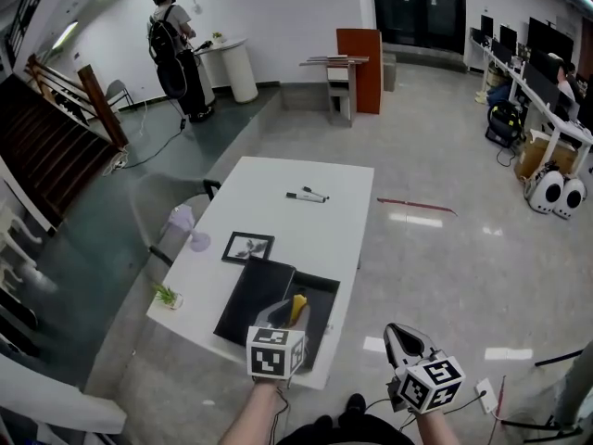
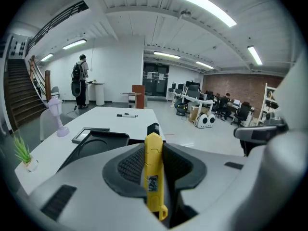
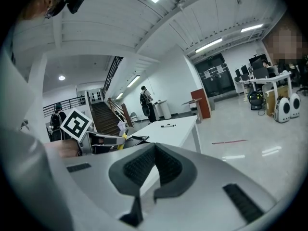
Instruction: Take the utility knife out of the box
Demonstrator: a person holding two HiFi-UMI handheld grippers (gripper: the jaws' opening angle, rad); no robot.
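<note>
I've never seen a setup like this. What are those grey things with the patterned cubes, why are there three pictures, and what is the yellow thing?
There is no robot here. A person holds a two-jaw tool in each hand, and the patterned cubes are part of the tools. The head view comes from a camera on the person's head, looking down. The other two views come from cameras riding on each tool, looking along its jaws.

The left tool is closed on a yellow utility knife, held clear of the open black box. The right tool is shut and empty, out past the table's near edge.

The white table also holds a picture frame, markers and a small plant.
</note>
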